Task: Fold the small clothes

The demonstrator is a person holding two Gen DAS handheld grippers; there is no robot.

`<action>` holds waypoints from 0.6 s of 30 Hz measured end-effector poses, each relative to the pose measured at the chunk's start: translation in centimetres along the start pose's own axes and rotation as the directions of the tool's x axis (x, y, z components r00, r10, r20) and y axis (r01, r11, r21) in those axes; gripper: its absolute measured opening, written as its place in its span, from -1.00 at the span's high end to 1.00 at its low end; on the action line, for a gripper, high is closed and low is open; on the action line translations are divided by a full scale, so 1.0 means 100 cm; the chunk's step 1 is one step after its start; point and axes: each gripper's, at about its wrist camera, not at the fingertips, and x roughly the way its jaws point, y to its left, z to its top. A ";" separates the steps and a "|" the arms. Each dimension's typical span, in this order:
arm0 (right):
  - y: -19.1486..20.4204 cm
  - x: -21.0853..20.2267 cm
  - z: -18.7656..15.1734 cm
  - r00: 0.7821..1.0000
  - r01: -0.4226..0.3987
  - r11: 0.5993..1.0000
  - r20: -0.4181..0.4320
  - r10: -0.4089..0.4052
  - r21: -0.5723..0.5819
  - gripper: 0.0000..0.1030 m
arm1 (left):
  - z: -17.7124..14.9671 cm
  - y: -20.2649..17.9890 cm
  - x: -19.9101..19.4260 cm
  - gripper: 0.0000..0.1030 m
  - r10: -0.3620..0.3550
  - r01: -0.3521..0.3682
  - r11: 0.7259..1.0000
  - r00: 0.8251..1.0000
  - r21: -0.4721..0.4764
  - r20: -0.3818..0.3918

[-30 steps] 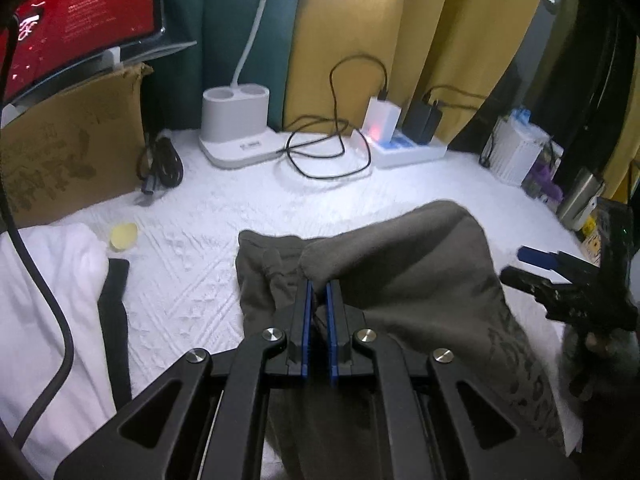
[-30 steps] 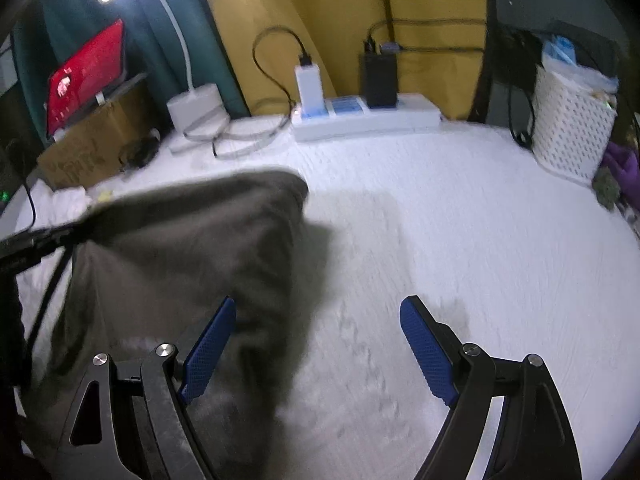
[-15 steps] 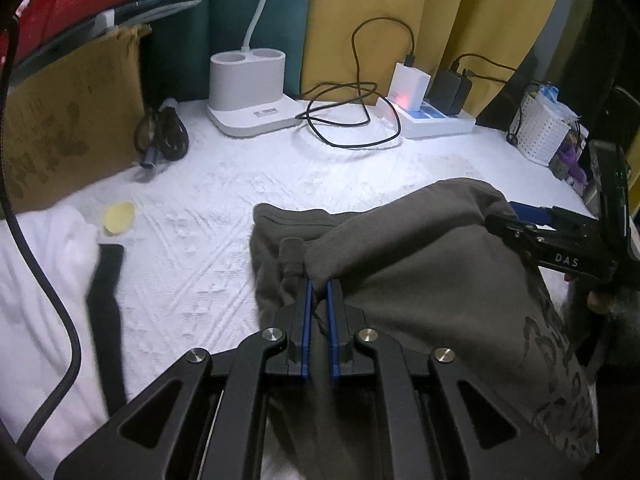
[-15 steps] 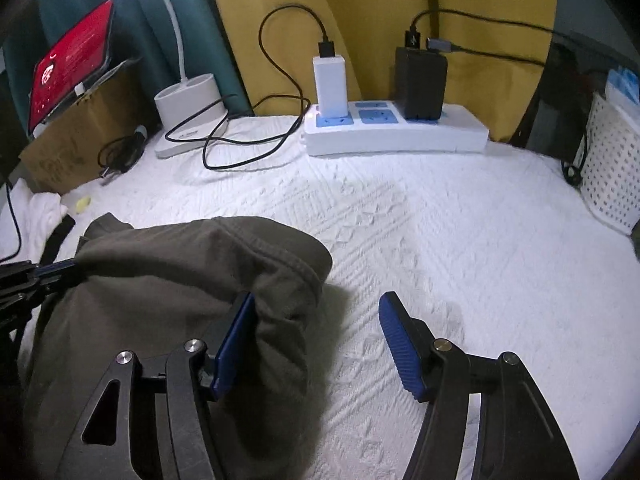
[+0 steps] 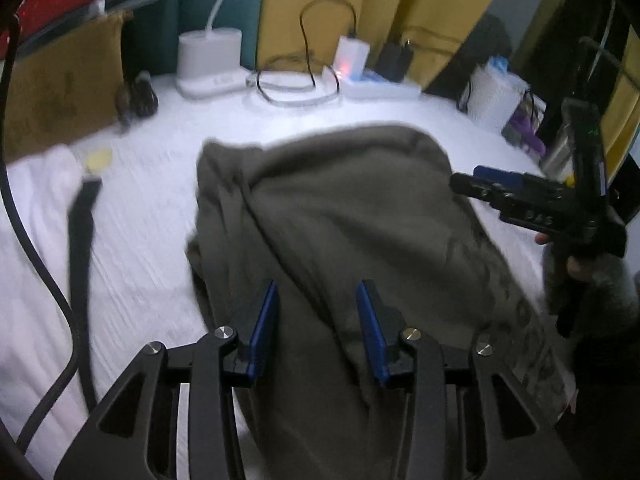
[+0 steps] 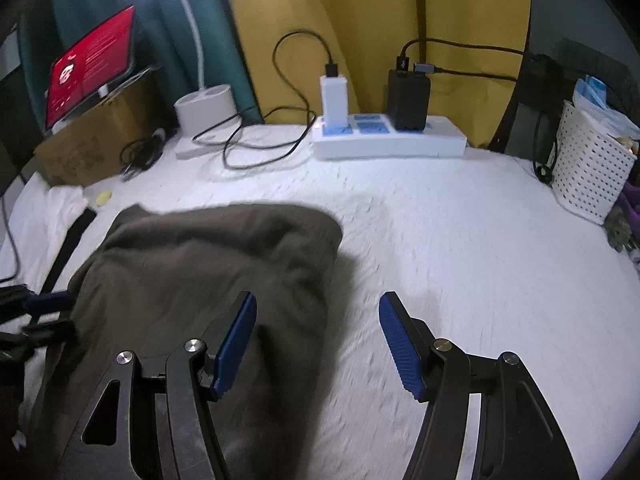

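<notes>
An olive-grey garment [image 5: 340,208] lies folded over on the white textured cover [image 5: 152,208]. My left gripper [image 5: 316,292] hovers over its near part. The jaws are opening, the cloth lies under and between them, and the blue pads [image 5: 264,320] do not press on it. My right gripper [image 6: 318,300] stands open over the garment's [image 6: 208,256] right edge, left pad above the cloth, right pad above bare cover. In the left wrist view the right gripper [image 5: 480,180] sits at the garment's right side, held by a hand. The left gripper's fingertips [image 6: 44,304] show at the left edge of the right wrist view.
A white garment [image 5: 36,200] with a black strap [image 5: 82,224] lies at the left, with a black cable [image 5: 40,272] over it. At the back are a cardboard box [image 5: 60,92], a lamp base [image 5: 210,56] and a power strip [image 6: 388,140] with chargers. A white basket [image 6: 592,160] stands at the right.
My left jaws, shut on a fold of the garment before, have parted and let it go. The garment's raised top has dropped flat. The right jaws narrowed a little and stayed open.
</notes>
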 end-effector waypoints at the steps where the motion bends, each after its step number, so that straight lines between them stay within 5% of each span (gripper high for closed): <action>1: 0.002 -0.001 -0.005 1.000 -0.002 1.000 -0.008 0.002 -0.006 -0.28 | -0.004 -0.001 0.000 0.49 0.007 -0.008 1.000 1.000 0.011 0.002; 4: 0.010 -0.002 -0.022 0.999 0.010 0.999 -0.033 -0.011 -0.035 -0.28 | -0.013 -0.002 -0.005 0.85 -0.007 0.007 1.000 1.000 0.025 0.016; 7: 0.010 -0.001 -0.036 0.998 0.037 0.998 -0.040 -0.038 -0.044 -0.28 | -0.016 0.001 -0.011 1.00 0.030 -0.031 0.999 0.999 0.031 0.028; 10: 0.006 -0.008 -0.042 0.995 0.097 0.994 -0.024 -0.098 -0.044 -0.28 | -0.018 0.017 -0.014 1.00 0.101 -0.101 0.995 0.994 0.005 0.032; 18: 0.009 -0.042 -0.057 0.998 0.070 0.997 0.001 -0.070 -0.019 -0.28 | -0.032 0.000 -0.045 0.95 -0.027 0.028 0.999 0.998 -0.016 0.058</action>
